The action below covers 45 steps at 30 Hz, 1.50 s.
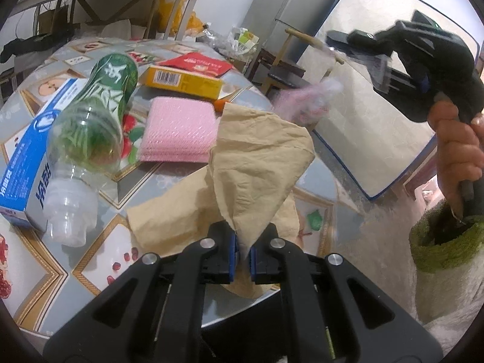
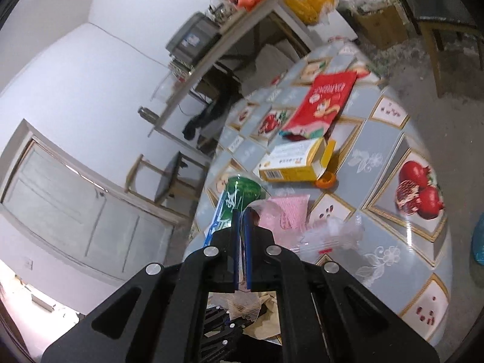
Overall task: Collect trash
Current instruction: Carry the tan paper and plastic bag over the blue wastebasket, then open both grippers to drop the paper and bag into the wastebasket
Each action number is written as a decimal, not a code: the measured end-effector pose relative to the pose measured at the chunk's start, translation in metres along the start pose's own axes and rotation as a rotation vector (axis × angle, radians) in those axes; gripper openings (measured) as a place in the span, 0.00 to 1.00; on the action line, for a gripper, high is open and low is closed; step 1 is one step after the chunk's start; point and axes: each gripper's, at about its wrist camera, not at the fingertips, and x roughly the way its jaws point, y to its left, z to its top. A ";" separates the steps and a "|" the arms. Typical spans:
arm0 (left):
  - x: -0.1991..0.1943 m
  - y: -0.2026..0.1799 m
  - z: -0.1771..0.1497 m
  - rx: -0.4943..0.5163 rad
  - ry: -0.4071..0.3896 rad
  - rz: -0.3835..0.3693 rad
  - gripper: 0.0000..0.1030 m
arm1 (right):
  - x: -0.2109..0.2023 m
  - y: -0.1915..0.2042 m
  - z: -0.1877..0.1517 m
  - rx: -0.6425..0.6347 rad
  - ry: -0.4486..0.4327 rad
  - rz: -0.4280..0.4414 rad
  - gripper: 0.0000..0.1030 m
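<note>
Left gripper (image 1: 244, 249), bottom centre of the left wrist view, was nearly closed, its blue pads pinching a corner of a crumpled tan paper napkin (image 1: 257, 163). The napkin stood up from the jaws in a peak, and its lower part lay on the table (image 1: 90, 260) just left of them.

Right gripper (image 2: 241, 254), bottom centre of the right wrist view, had its jaws fully together. A clear crinkled plastic wrapper (image 2: 329, 236) showed just right of the jaws; whether the pads actually pinched it could not be told there. In the left wrist view the right gripper sat upper right, held by a hand (image 1: 459, 151) in a green-cuffed sleeve (image 1: 447, 251), with a blurred pinkish clear wrapper hanging from its tip, off the table.

Rest of the trash lay on the fruit-print tablecloth. An empty green-label plastic bottle (image 1: 96, 121) lay on its side at left of the left view, neck toward the camera, leaning on a blue-and-white box (image 1: 33, 151). A pink cloth pad (image 1: 178, 130) lay mid-frame, just behind the napkin. A yellow carton (image 1: 181, 81) lay beyond it, with a red packet (image 1: 199, 65) behind that. In the right view an orange peel piece (image 2: 326, 180) touched the open end of the carton.
</note>
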 end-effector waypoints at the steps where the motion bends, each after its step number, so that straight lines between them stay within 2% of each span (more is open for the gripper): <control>1: -0.001 -0.003 0.002 0.005 -0.004 -0.001 0.05 | -0.006 0.000 -0.001 -0.003 -0.014 -0.006 0.03; 9: 0.006 -0.031 0.018 0.062 0.004 -0.037 0.05 | -0.067 -0.019 -0.006 0.024 -0.133 -0.047 0.03; 15: 0.023 -0.070 0.042 0.135 0.028 -0.073 0.05 | -0.118 -0.050 -0.011 0.078 -0.239 -0.083 0.03; 23: 0.068 -0.138 0.071 0.231 0.094 -0.158 0.05 | -0.185 -0.098 -0.023 0.160 -0.360 -0.170 0.03; 29: 0.115 -0.188 0.090 0.268 0.184 -0.242 0.05 | -0.228 -0.151 -0.033 0.261 -0.429 -0.253 0.03; 35: 0.172 -0.233 0.097 0.288 0.321 -0.296 0.05 | -0.254 -0.208 -0.040 0.371 -0.449 -0.321 0.03; 40: 0.224 -0.264 0.089 0.319 0.438 -0.291 0.05 | -0.259 -0.264 -0.046 0.466 -0.425 -0.362 0.03; 45: 0.288 -0.286 0.079 0.316 0.555 -0.250 0.05 | -0.248 -0.318 -0.047 0.548 -0.384 -0.403 0.03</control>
